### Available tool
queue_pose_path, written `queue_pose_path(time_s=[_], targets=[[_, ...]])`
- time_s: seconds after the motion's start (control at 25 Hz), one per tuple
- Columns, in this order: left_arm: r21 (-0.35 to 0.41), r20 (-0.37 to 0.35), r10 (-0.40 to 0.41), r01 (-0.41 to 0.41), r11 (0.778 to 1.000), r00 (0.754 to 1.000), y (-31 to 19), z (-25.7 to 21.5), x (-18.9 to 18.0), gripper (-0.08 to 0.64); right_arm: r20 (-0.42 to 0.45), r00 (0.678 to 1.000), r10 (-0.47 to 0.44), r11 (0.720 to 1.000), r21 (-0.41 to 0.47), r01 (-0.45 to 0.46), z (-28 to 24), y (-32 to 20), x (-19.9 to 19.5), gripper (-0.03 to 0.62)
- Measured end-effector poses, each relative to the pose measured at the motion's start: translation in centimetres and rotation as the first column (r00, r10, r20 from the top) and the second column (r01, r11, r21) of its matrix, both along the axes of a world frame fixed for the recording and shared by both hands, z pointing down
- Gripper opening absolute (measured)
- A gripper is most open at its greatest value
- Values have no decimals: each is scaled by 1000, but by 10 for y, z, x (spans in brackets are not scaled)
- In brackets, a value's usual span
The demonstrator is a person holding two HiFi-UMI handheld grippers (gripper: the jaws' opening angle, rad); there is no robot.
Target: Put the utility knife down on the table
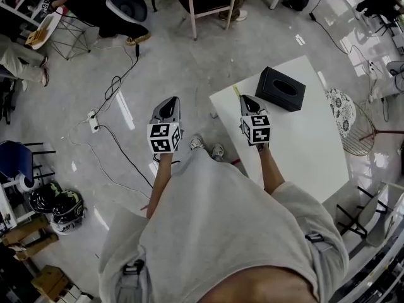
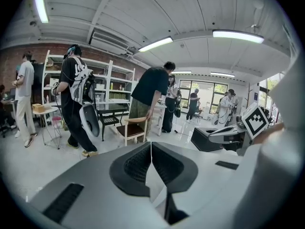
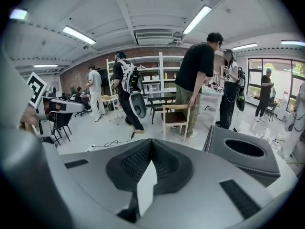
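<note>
A thin yellow utility knife (image 1: 237, 91) lies on the white table (image 1: 303, 150) at its left edge, just beyond my right gripper's tip. My right gripper (image 1: 248, 98) hangs above that corner of the table, shut, with nothing between its pads (image 3: 151, 141). The knife is hidden under the gripper's body in the right gripper view. My left gripper (image 1: 167, 103) is held over the floor to the left of the table, its jaws closed together and empty (image 2: 151, 144).
A black tissue box (image 1: 281, 88) stands on the table's far side, close to the right gripper (image 3: 243, 151). A wooden chair (image 1: 211, 5) and several people are farther off. A power strip with cables (image 1: 93, 120) lies on the floor at the left.
</note>
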State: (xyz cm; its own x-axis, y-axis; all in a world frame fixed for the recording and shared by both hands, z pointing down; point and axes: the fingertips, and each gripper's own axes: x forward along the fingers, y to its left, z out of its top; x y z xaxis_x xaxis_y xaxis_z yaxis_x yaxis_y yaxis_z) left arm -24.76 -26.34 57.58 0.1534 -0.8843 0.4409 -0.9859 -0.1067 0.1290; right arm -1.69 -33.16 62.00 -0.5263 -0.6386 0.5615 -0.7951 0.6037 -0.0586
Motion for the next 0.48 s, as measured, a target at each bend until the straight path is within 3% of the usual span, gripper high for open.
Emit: queue_pose_path(time_s=[0.48], targets=[[117, 16, -17, 15, 993, 1000, -40, -41, -25, 23, 30, 1000, 1, 988, 157, -6, -59, -43, -24, 31]])
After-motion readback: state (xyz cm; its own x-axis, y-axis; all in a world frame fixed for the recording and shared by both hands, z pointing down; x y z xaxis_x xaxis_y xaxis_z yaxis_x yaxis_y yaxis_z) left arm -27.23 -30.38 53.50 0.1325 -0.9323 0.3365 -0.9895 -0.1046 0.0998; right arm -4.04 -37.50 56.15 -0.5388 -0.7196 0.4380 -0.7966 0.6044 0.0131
